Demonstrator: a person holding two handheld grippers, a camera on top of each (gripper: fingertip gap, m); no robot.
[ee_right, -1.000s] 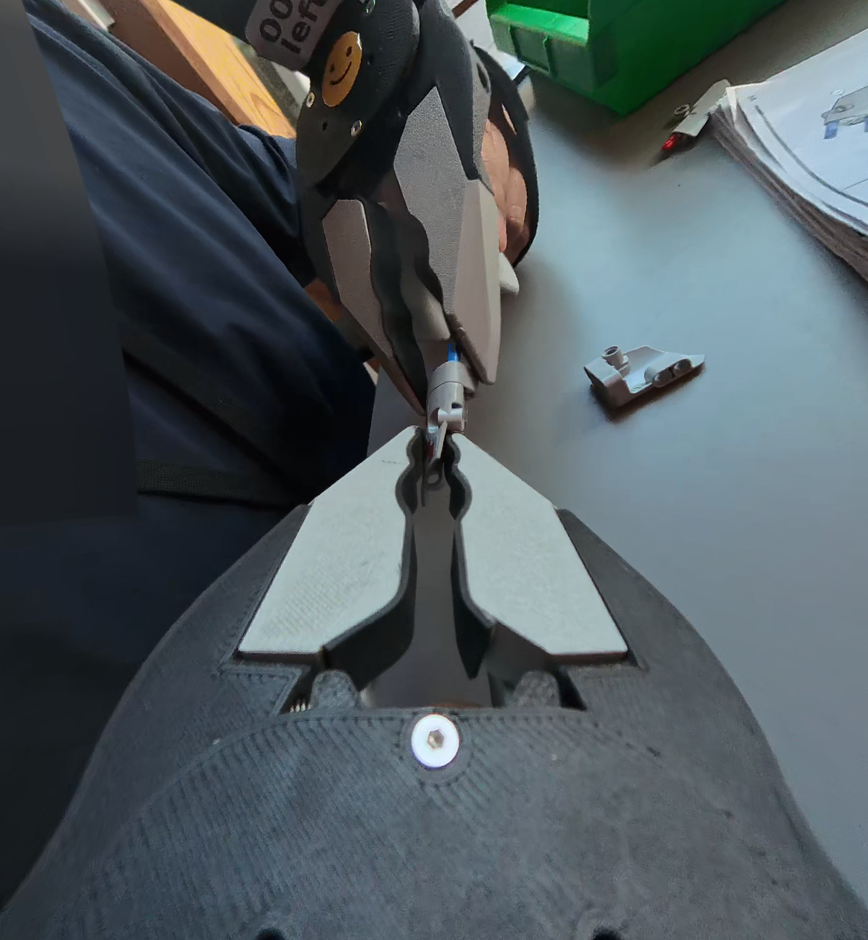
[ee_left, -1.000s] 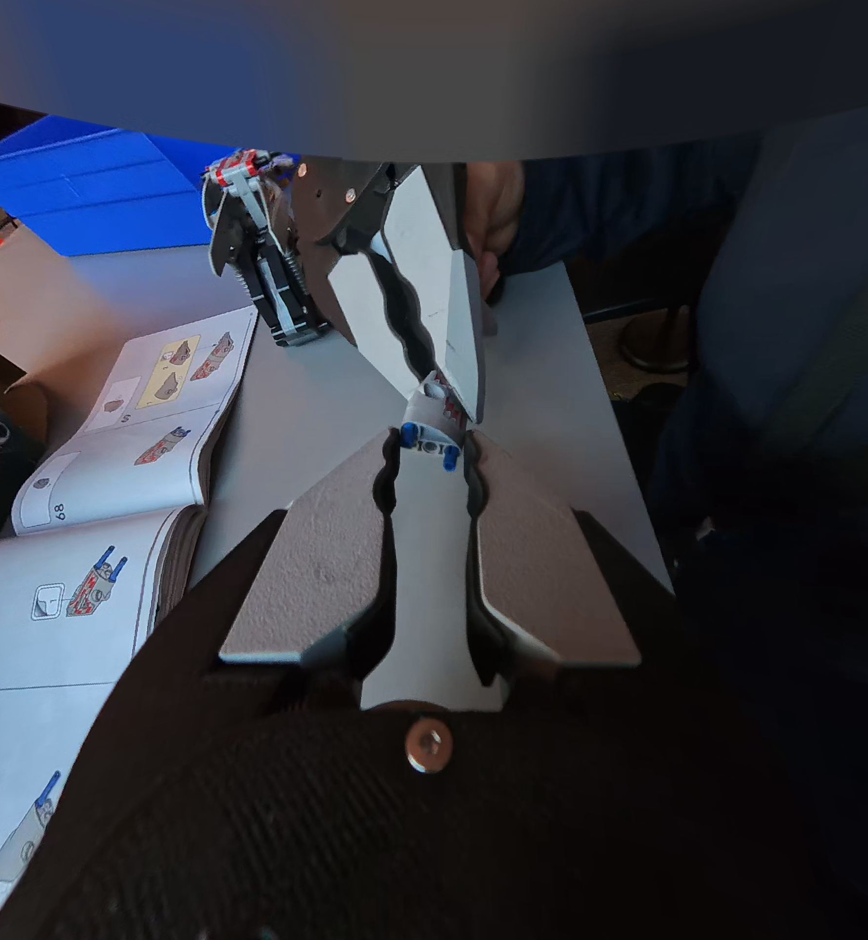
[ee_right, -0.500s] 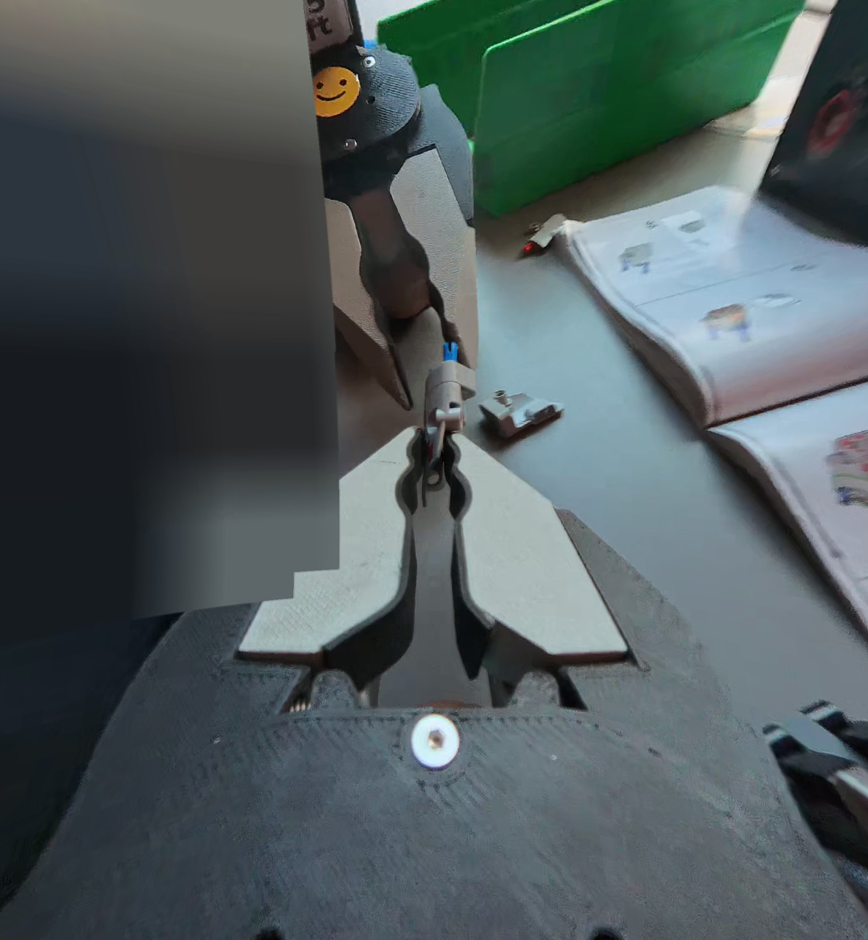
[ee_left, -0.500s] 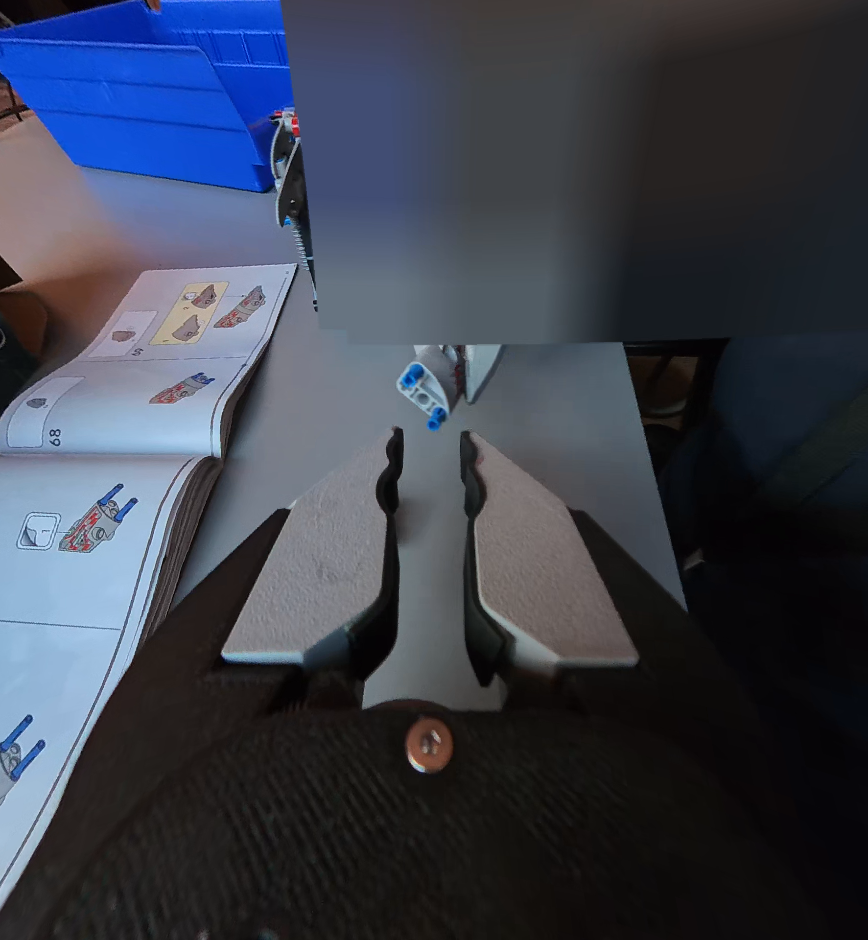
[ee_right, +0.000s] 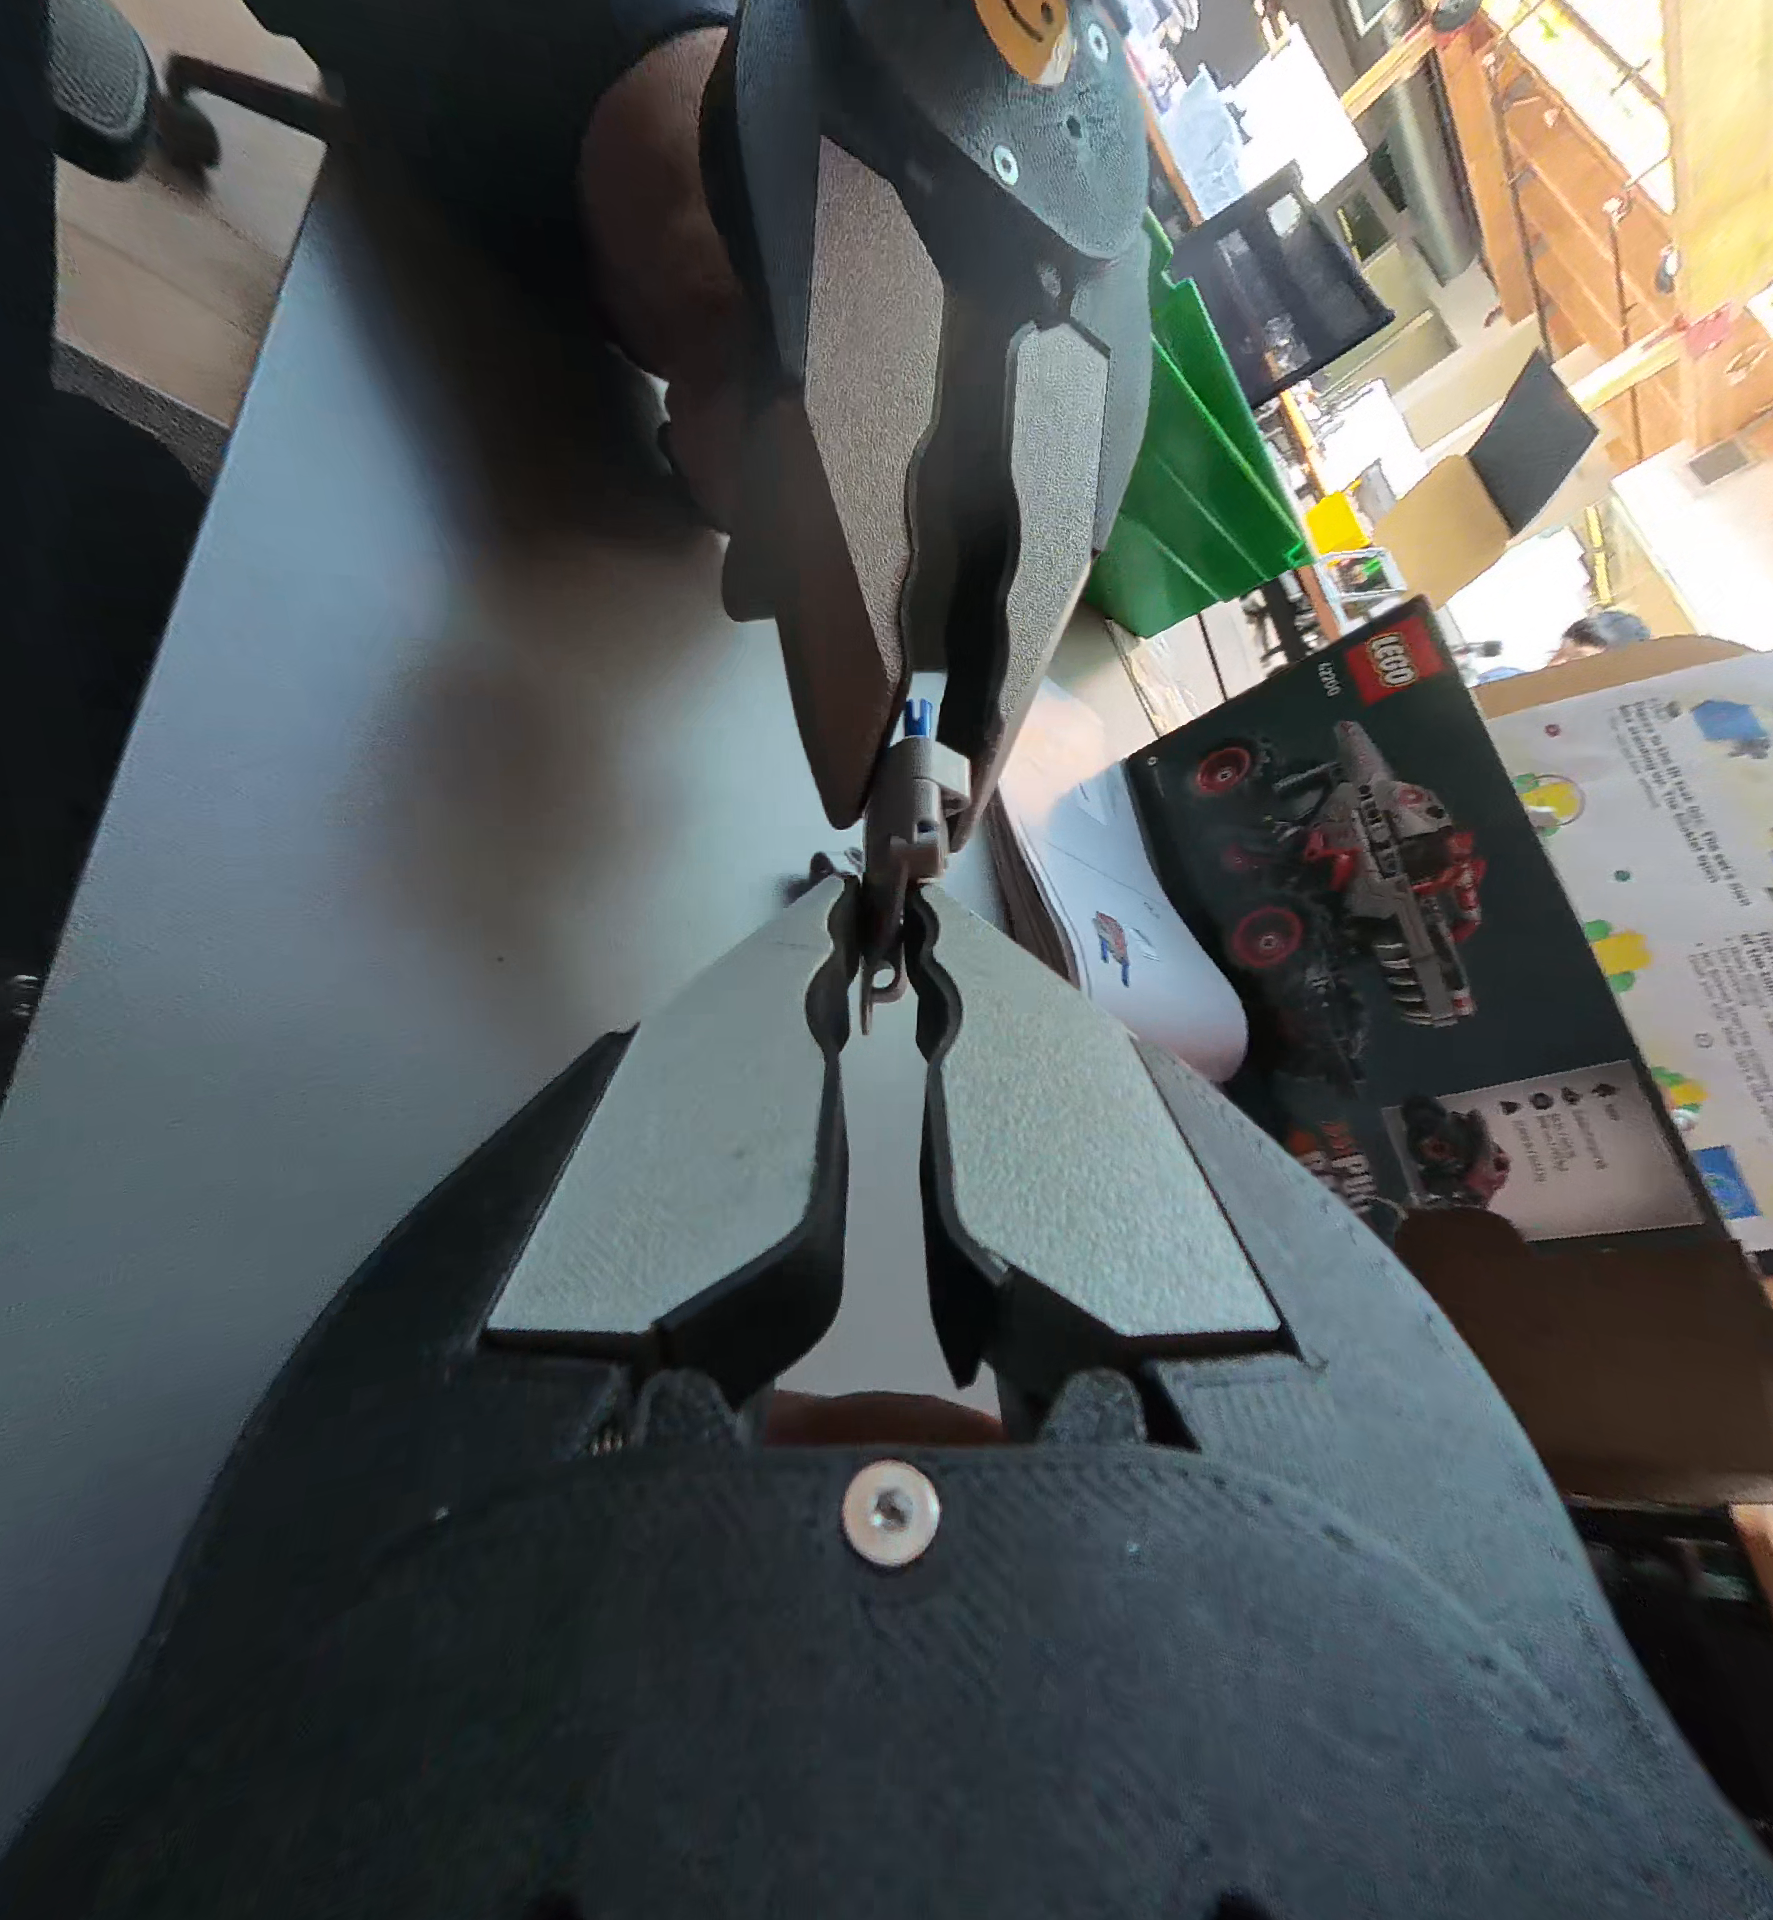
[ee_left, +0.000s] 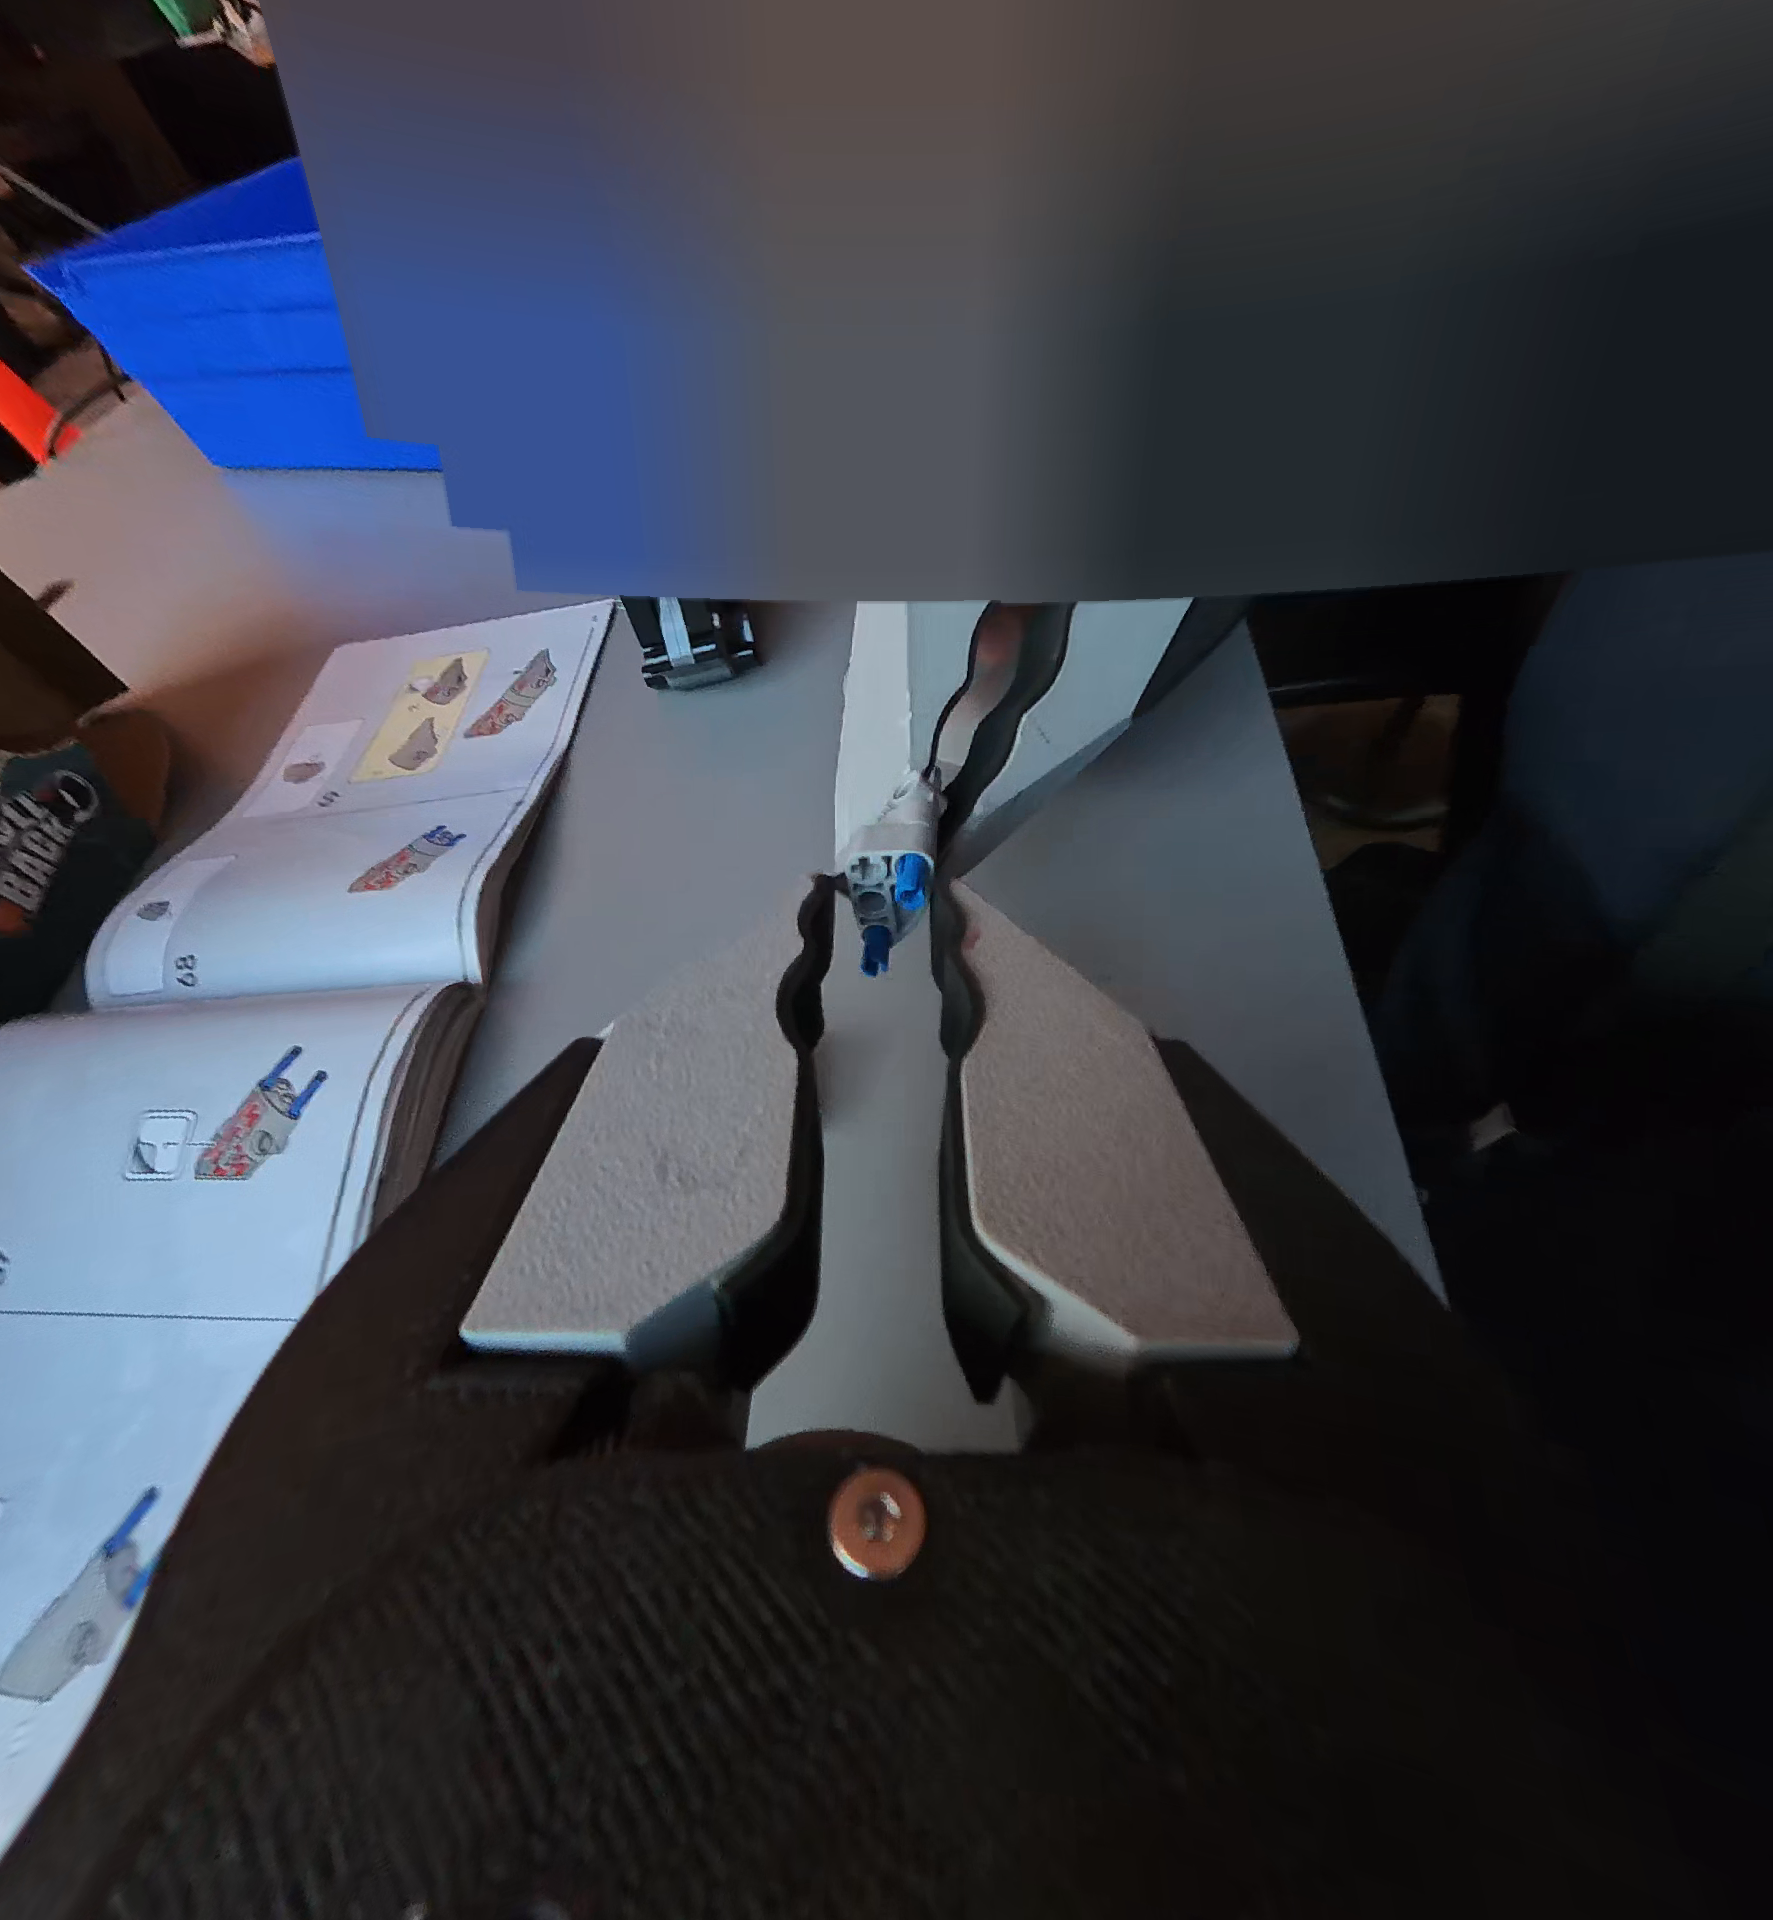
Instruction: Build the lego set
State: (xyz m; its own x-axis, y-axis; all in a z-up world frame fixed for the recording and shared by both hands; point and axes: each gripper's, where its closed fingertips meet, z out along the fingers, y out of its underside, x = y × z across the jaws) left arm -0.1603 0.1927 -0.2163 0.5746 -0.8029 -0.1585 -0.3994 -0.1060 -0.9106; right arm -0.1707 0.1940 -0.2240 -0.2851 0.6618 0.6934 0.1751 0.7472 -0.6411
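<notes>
A small grey lego assembly with blue pins hangs above the grey table. My right gripper is shut on its thin grey end. In the left wrist view the right gripper comes down from the top with the assembly at its tips. My left gripper is open, its tips on either side of the blue-pin end with a small gap. In the right wrist view the left gripper reaches down from above and straddles the assembly's upper end.
An open instruction booklet lies on the left of the table and also shows in the right wrist view. There is a blue bin behind it, a dark part-built model, a lego box and a green bin.
The left gripper let go of the assembly and drew back, then came forward again so its tips flank the blue-pin end. The right gripper kept hold and rolled over.
</notes>
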